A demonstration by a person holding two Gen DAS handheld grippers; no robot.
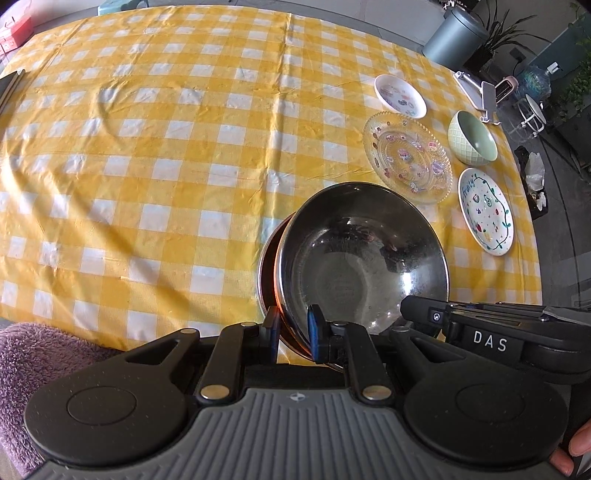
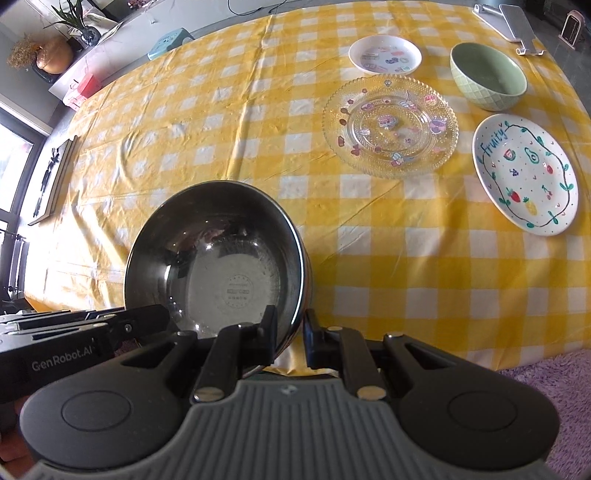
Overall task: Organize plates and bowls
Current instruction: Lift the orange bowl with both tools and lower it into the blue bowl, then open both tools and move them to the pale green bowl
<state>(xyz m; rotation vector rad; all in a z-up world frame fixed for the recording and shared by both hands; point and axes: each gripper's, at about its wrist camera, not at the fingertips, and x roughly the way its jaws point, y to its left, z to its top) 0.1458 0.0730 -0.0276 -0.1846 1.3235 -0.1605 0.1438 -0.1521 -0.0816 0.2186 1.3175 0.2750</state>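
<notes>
The steel bowl (image 1: 360,254) is round and shiny, dark inside, with a round stamp on its bottom and reflections on the wall. It is tilted, its opening facing the cameras, and it is near the front edge of the table, over the yellow checked tablecloth (image 1: 147,155). Whether its lower side touches the cloth, I cannot tell.

Both grippers point steeply down to the table. The left gripper (image 1: 293,332) has its two fingers closed on the bowl's rim, one finger outside and one inside. The right gripper (image 2: 290,338) pinches the rim on the opposite side in the same way.

Further back on the right of the table are four other dishes, apart from each other: a small white plate (image 2: 385,54) with stickers, a clear glass plate (image 2: 389,127) with a beaded rim, a green bowl (image 2: 488,75), and a white plate (image 2: 526,173) with the word "Fruity" and painted fruits.

The left view shows the blue pads (image 1: 314,334) of its fingers and an orange glow on the bowl's outer wall. Only the right view shows the stamp clearly, and also a shelf with a plant (image 2: 72,18) at the far left.
</notes>
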